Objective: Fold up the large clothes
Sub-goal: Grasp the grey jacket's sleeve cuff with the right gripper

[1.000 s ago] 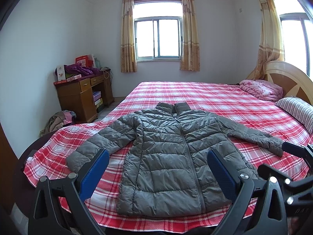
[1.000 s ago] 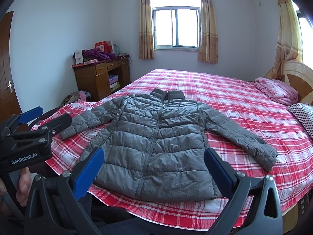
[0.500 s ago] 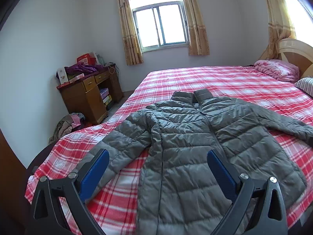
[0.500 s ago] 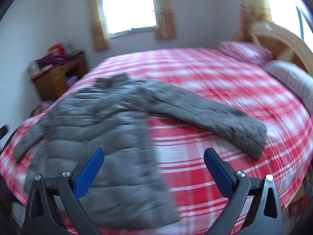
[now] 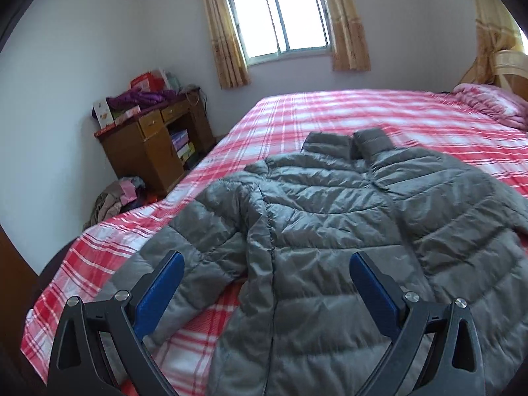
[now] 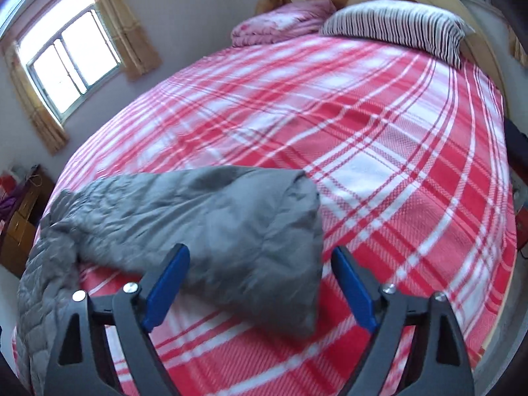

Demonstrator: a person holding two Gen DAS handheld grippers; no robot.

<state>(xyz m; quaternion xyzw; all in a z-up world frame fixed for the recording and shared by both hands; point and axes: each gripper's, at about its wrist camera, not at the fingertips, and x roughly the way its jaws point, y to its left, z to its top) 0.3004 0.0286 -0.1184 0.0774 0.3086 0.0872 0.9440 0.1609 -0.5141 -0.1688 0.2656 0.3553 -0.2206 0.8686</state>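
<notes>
On the red-and-white plaid bed (image 5: pixel 346 112), grey quilted puffer jacket (image 5: pixel 330 217) lies flat; my left gripper (image 5: pixel 264 283) jaws apart over its sleeve, right gripper (image 6: pixel 260 280) jaws apart, just been closing, over other cuff.

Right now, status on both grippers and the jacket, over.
Left gripper open over the jacket's left sleeve. Right gripper open, jaws just narrowing, nothing pinched, over right cuff. Jacket flat, unfolded on bed. Nothing in the way.

A grey puffer jacket (image 5: pixel 330 231) lies spread, front up, on the red plaid bedspread (image 5: pixel 330 112). The left gripper (image 5: pixel 264 270) hovers over it, blue-padded jaws wide apart, gripping nothing.
</notes>
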